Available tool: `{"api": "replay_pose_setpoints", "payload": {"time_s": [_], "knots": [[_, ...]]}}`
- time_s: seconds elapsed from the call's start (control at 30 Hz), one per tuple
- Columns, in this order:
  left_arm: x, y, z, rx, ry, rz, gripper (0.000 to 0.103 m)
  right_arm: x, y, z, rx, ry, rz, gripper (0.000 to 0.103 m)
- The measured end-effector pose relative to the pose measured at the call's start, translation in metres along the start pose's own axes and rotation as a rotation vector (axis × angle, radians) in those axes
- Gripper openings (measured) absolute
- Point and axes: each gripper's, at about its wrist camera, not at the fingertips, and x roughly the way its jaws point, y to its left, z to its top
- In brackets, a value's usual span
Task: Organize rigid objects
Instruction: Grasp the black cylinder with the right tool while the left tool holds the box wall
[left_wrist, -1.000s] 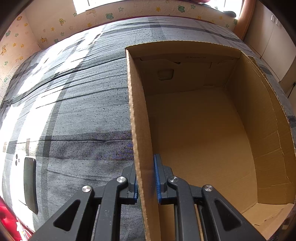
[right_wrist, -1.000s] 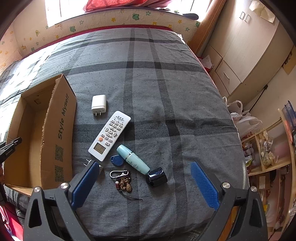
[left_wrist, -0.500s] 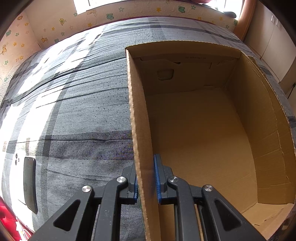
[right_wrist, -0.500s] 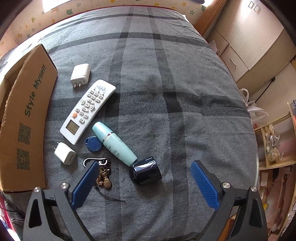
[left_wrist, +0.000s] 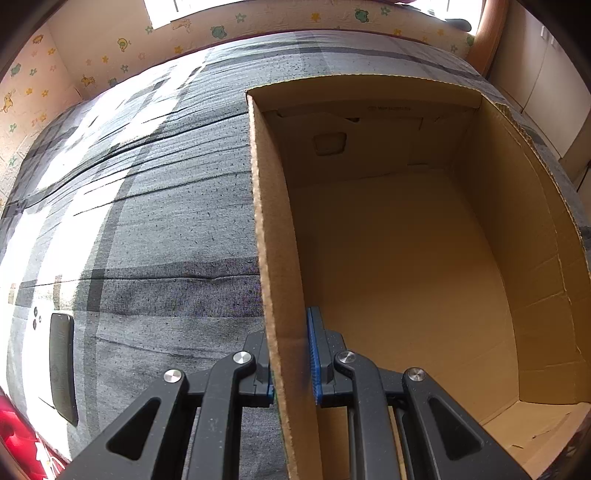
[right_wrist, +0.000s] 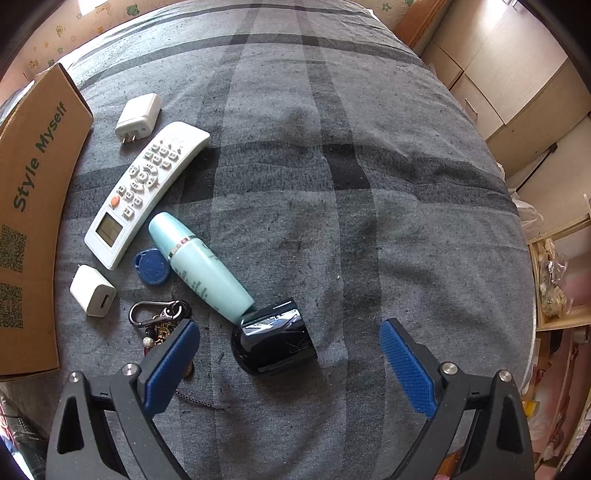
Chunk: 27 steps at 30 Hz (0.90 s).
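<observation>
My left gripper (left_wrist: 291, 354) is shut on the left wall of an open cardboard box (left_wrist: 388, 258), one pad inside and one outside. The box (right_wrist: 33, 192) lies left of the objects in the right wrist view. My right gripper (right_wrist: 288, 358) is open and hangs low over a black rounded cap (right_wrist: 273, 341), which lies between its blue pads. Touching the cap is a pale teal bottle (right_wrist: 201, 264). Beside it lie a white remote (right_wrist: 144, 188), a blue round tag (right_wrist: 152, 266), two white chargers (right_wrist: 138, 116) (right_wrist: 92, 290) and a key ring with charms (right_wrist: 159, 317).
Everything rests on a bed with a grey plaid cover (right_wrist: 332, 166). A dark phone (left_wrist: 62, 365) lies near the bed's left edge. Cabinets (right_wrist: 509, 81) and a shelf with bags (right_wrist: 554, 280) stand to the right of the bed.
My right gripper has come down toward the objects, so the black cap now lies between its open pads. The left gripper has kept its hold on the box wall.
</observation>
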Motion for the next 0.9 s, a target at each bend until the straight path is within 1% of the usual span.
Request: {"api": "replay_pose_setpoints", "payload": {"time_s": [0.07,0.13,0.17,0.2,0.27,0.33,0.43,0.53,0.9], "knots": [[0.000,0.000,0.000,0.001,-0.001,0.001,0.015,0.002,-0.001,0.000,-0.001,0.008,0.011,0.095],[0.000,0.000,-0.001,-0.001,-0.001,-0.002,0.015,0.005,-0.002,0.001,-0.003,0.022,0.021,0.089],[-0.001,0.001,-0.001,-0.004,0.000,-0.005,0.015,0.007,-0.002,0.001,-0.005,0.029,0.031,0.081],[-0.001,0.002,-0.001,-0.005,0.000,-0.007,0.015,0.008,-0.002,0.001,-0.005,0.037,0.045,0.069],[-0.001,0.004,-0.001,-0.004,0.000,-0.007,0.015,0.012,-0.002,0.001,0.007,0.065,0.077,0.051],[-0.001,0.003,-0.001,0.000,0.000,-0.003,0.015,0.012,-0.003,0.001,0.009,0.060,0.077,0.051],[0.000,0.003,0.000,-0.002,0.000,-0.004,0.015,0.006,-0.002,-0.001,-0.010,0.038,0.053,0.051],[0.000,0.004,0.000,-0.005,0.000,-0.008,0.015,0.000,0.001,-0.005,-0.005,0.036,0.057,0.051],[0.000,0.004,-0.002,-0.001,-0.003,-0.004,0.015,-0.035,0.019,-0.001,-0.028,0.008,0.039,0.051]]}}
